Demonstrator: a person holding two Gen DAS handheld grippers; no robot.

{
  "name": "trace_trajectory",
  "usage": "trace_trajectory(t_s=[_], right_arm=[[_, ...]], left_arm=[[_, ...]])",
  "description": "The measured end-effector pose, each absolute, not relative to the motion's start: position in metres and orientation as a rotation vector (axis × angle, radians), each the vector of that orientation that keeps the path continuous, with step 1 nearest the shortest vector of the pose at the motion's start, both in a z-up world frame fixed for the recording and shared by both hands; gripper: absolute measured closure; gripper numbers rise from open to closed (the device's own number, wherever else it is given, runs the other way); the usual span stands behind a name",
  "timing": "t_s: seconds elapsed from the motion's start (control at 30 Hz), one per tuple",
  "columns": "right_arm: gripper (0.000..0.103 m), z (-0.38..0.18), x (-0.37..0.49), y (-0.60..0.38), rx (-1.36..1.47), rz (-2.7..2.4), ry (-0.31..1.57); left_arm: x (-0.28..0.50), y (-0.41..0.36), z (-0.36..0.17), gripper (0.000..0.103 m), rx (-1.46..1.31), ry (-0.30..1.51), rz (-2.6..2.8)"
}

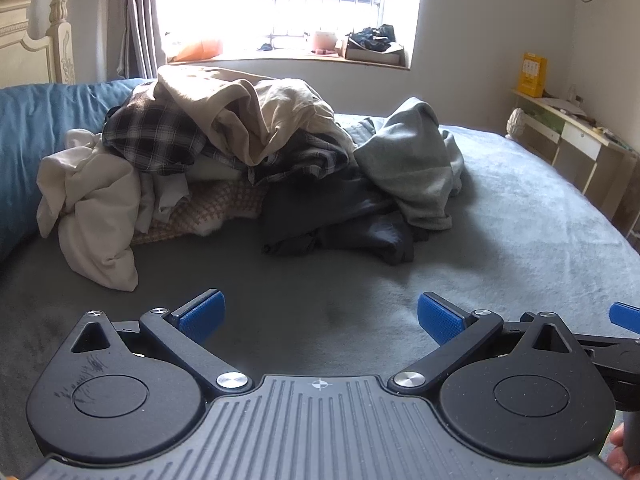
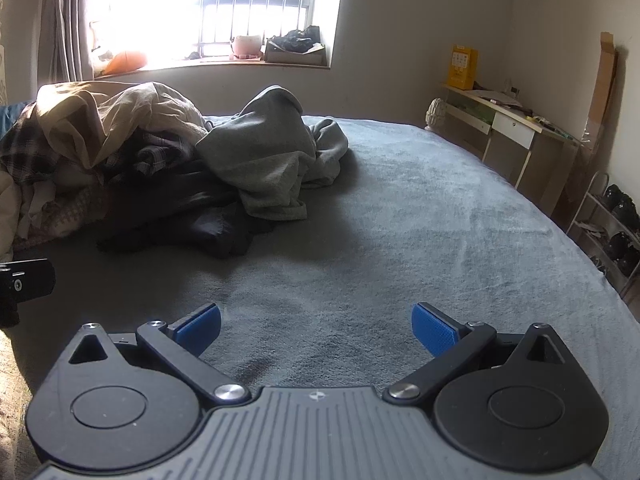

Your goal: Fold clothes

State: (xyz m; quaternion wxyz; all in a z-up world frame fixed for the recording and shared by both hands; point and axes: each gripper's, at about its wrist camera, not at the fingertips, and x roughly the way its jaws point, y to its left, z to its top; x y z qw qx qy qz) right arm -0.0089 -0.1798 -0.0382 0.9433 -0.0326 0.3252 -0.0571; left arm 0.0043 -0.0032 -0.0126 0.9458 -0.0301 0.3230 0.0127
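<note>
**Inspector:** State of the left tongs (image 1: 320, 316)?

**Assistant:** Released. The blue pads (image 1: 202, 316) stand wide apart with nothing between them, held low over the bare grey bed cover (image 1: 520, 240). At the right edge of the left wrist view, a blue pad and black linkage of the other unit show just beside it, and a fingertip of the person's hand (image 1: 620, 452) shows at the bottom corner.

**Inspector:** And the right tongs (image 2: 316, 328)?

**Assistant:** Likewise released, jaws spread, empty, above the same cover. Neither pair touches any garment.

**Inspector:** Location of the clothes?

**Assistant:** An unfolded heap of clothes (image 1: 248, 152) lies on the bed, ahead of both tongs and well apart from them, on the side toward the window (image 1: 288, 4). In it: a tan garment (image 1: 240, 116) on top, a black-and-white plaid shirt (image 1: 152, 136) below it to the left, a cream-white garment (image 1: 96, 208) spilling down at the left edge, a grey sweatshirt (image 1: 412, 160) crumpled at the right, and dark clothing (image 1: 340, 220) at the front beneath the sweatshirt. A checked tan fabric (image 1: 212, 208) lies under the heap.

**Inspector:** Surroundings?

**Assistant:** A blue pillow (image 1: 36, 128) at the left by the headboard (image 1: 36, 40); a worktop (image 2: 508, 120) against the right wall carrying a yellow box (image 2: 464, 66); a shoe rack (image 2: 612, 224) beside it.
</note>
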Motion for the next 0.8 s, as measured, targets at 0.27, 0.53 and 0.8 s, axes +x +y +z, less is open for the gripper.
trace_trajectory(t_s=[0.27,0.53,0.8], right_arm=[[0.0,-0.041,-0.006,-0.18,-0.075,-0.12,0.666],[0.0,-0.047,0.007,-0.181,-0.092,-0.128,0.683],[0.0,-0.058,0.026,-0.179,-0.117,-0.13,0.708]], left_arm=[[0.008,-0.005,-0.018,0.0,-0.057,0.665,0.023],[0.019,-0.008,-0.029,0.0,-0.061,0.679,0.011],[0.035,-0.009,-0.044,0.0,-0.071,0.705,0.004]])
